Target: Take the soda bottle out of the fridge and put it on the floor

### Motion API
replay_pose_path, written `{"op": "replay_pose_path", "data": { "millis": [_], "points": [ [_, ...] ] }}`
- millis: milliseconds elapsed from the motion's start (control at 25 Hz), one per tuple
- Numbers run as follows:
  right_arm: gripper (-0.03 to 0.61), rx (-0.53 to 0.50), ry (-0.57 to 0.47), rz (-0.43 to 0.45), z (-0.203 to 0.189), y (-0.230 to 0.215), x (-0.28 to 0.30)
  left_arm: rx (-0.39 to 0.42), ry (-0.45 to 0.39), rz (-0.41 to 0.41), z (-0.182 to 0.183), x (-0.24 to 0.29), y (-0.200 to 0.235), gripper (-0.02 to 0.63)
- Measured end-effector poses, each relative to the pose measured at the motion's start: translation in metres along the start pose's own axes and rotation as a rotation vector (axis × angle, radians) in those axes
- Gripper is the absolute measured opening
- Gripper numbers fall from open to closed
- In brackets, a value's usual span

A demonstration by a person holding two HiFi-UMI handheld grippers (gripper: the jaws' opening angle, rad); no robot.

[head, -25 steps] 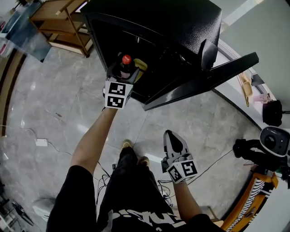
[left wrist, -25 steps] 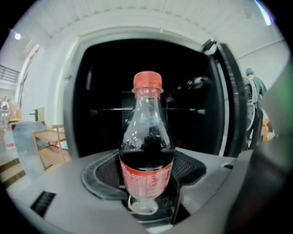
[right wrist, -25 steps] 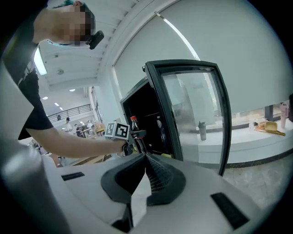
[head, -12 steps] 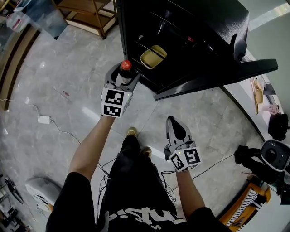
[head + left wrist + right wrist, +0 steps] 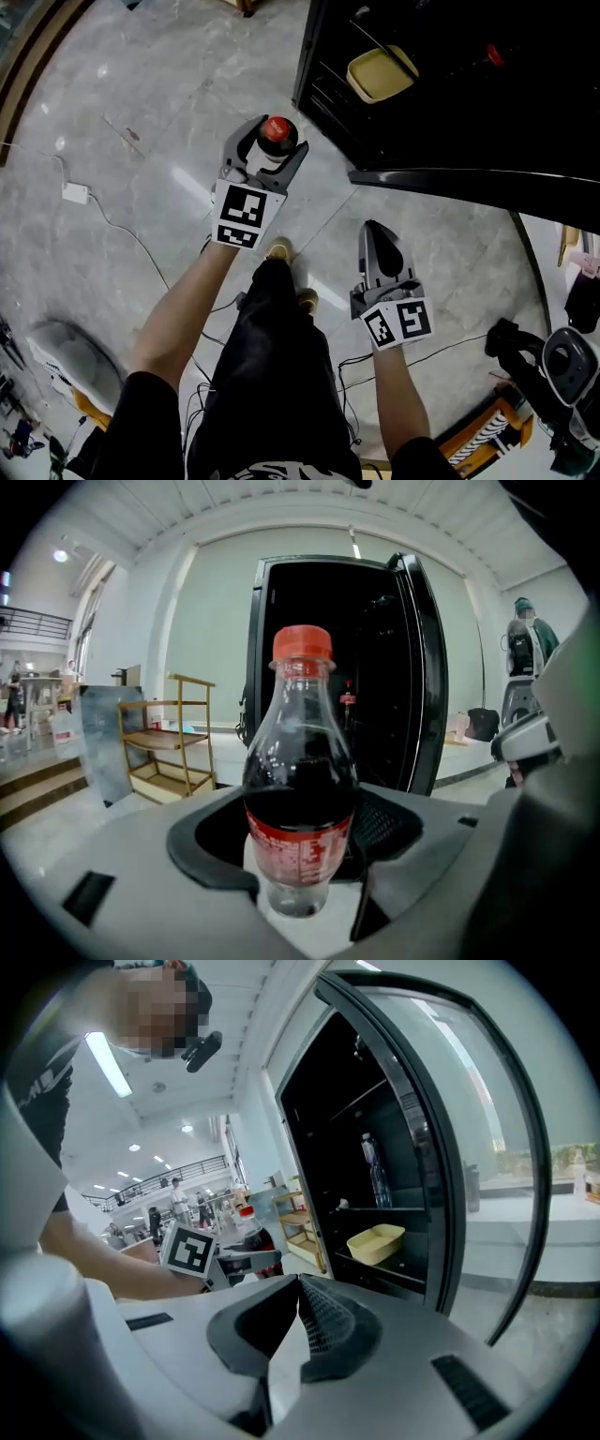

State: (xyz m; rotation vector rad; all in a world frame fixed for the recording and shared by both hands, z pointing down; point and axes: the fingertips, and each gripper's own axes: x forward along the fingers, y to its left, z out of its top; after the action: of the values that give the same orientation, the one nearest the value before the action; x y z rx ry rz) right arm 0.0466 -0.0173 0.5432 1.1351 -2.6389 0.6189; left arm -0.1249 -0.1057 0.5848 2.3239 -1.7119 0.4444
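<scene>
A soda bottle (image 5: 274, 142) with dark drink, red cap and red label (image 5: 300, 789) stands upright between the jaws of my left gripper (image 5: 267, 155), which is shut on its body. It hangs over the grey floor, left of the black fridge (image 5: 450, 84) whose door (image 5: 469, 178) stands open. In the left gripper view the fridge (image 5: 347, 667) stands straight ahead behind the bottle. My right gripper (image 5: 382, 251) is lower right in the head view, shut with nothing between its jaws (image 5: 295, 1312). The right gripper view also shows the bottle (image 5: 246, 1227) and the left gripper's marker cube (image 5: 190, 1251).
A yellow tray (image 5: 380, 75) sits on a fridge shelf, seen too as the tray (image 5: 375, 1241) in the right gripper view, with a clear bottle (image 5: 375, 1180) a shelf above. A wooden shelf rack (image 5: 173, 738) stands left of the fridge. Cables (image 5: 112, 225) and a white adapter (image 5: 75, 192) lie on the floor. My feet (image 5: 281, 253) are below.
My left gripper has carried the bottle out of the fridge and away from it, over the open floor. The head view has tilted further down. The right gripper stayed shut and near its place.
</scene>
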Motion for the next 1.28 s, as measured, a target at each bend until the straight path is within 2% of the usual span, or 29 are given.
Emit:
{"op": "replay_pose_path", "data": {
  "millis": [240, 480, 760, 1040, 1280],
  "points": [
    [0.025, 0.006, 0.058, 0.044, -0.098, -0.005, 0.046, -0.019, 0.019, 0.020, -0.106, 0.017, 0.008, 0.311],
    [0.025, 0.025, 0.108, 0.074, -0.187, -0.031, 0.091, -0.046, 0.062, 0.029, -0.216, 0.045, 0.011, 0.311],
    [0.025, 0.025, 0.156, 0.093, -0.275, -0.064, 0.127, -0.079, 0.097, 0.050, -0.325, 0.075, 0.008, 0.311],
    [0.025, 0.038, 0.177, 0.101, -0.337, -0.082, 0.153, -0.105, 0.115, 0.077, -0.402, 0.100, 0.013, 0.311],
    [0.025, 0.027, 0.189, 0.119, -0.365, -0.090, 0.175, -0.148, 0.113, 0.131, -0.440, 0.120, 0.024, 0.311]
  ]
}}
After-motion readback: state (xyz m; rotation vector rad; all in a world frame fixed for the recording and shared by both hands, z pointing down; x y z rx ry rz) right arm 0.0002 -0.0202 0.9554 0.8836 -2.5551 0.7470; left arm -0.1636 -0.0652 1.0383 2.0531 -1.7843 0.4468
